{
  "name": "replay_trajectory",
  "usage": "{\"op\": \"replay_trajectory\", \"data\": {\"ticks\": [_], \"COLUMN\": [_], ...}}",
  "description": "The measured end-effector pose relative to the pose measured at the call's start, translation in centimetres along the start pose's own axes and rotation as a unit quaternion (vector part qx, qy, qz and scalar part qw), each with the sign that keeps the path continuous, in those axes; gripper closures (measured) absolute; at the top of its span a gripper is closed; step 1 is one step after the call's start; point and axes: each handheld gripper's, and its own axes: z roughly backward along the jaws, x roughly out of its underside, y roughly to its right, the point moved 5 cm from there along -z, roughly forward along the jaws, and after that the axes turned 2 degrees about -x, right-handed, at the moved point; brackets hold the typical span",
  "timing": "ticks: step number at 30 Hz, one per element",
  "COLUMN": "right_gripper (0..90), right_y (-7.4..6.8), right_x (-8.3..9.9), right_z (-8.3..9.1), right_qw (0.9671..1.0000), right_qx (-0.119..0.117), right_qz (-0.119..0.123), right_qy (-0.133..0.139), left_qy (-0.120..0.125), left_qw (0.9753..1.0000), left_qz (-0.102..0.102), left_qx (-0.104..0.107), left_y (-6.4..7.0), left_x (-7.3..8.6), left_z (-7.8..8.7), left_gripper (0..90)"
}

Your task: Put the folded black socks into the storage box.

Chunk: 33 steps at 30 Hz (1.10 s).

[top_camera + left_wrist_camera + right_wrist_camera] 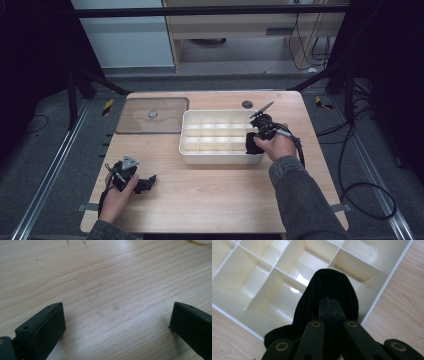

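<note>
A light wooden table (210,195) seen from above, with a person's forearms entering from its near edge. Toward the far middle of the table sits a white plastic organiser tray (186,134) divided into a grid of small empty compartments. A clear flat lid (135,122) with a round knob lies just beside the tray's left side, at the table's far left corner.

The right gripper (329,305) has its jaws pressed together, clamped on a folded black fabric item (329,282), soft and velvety, possibly a rolled sock or cloth. In the right gripper view the fabric juts forward from the jaws, its long axis in line with them, hanging over the compartments at the tray's near right corner. In the high view the right gripper (256,142) sits at that same corner, the fabric (251,144) at or just over the tray's rim. The compartment directly below and ahead of the fabric looks like the likely target; whether the fabric touches a divider cannot be told.

The left gripper (144,184) rests near the table's near left corner, well apart from the tray, jaws wide apart and holding nothing. In the left gripper view it (116,322) is over bare wood grain.

The right hand is plainly the nearer one to the tray.
</note>
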Motion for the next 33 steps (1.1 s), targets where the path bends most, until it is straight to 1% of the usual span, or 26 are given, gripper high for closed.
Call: {"op": "replay_trajectory", "data": {"ticks": [2,3,5,7,19,23,24,26,29,30,33], "right_gripper": [90.0,90.0,90.0,90.0,90.0,90.0,90.0,90.0,90.0,90.0,90.0], "right_y": [-0.12,-0.1,-0.14,-0.11,-0.24,-0.21,-0.35,-0.32,-0.35,-0.43,-0.46], "right_x": [0.07,0.08,0.11,0.14,0.26,0.35,0.39,0.48,0.68,0.74,0.93], "right_z": [-0.01,-0.04,-0.09,-0.14,-0.26,-0.35,-0.33,-0.42,-0.53,-0.57,-0.74], "right_qw": [1.0,1.0,1.0,1.0,0.9999,0.9999,0.9998,0.9999,0.9998,0.9998,0.9998], "right_qx": [0.0,-0.002,-0.002,0.0,-0.006,-0.006,-0.007,-0.008,-0.009,-0.01,-0.009], "right_qz": [-0.005,-0.001,-0.002,0.003,-0.001,0.006,-0.001,0.003,0.004,0.001,0.004], "right_qy": [-0.005,-0.003,-0.004,-0.006,-0.015,-0.014,-0.017,-0.014,-0.014,-0.015,-0.017], "left_qy": [0.0,0.0,0.0,0.0,0.002,0.002,0.002,0.002,0.002,0.002,0.002], "left_qw": [1.0,1.0,1.0,1.0,1.0,1.0,1.0,1.0,1.0,1.0,1.0], "left_qz": [0.0,0.0,0.0,0.0,0.002,0.002,0.002,0.002,0.002,0.002,0.002], "left_qx": [0.0,0.0,0.0,0.0,0.0,0.0,0.0,0.0,0.0,0.0,0.001], "left_y": [0.01,0.01,0.02,0.04,0.09,0.1,0.09,0.1,0.1,0.1,0.13], "left_x": [0.0,0.0,0.0,-0.01,-0.03,-0.03,-0.03,-0.03,-0.03,-0.03,-0.03], "left_z": [0.0,0.0,0.0,-0.01,-0.03,-0.03,-0.03,-0.04,-0.04,-0.04,-0.04], "left_gripper": [0.0,0.0,0.0,0.0,0.0,0.0,0.0,0.0,0.0,0.0,0.0]}}
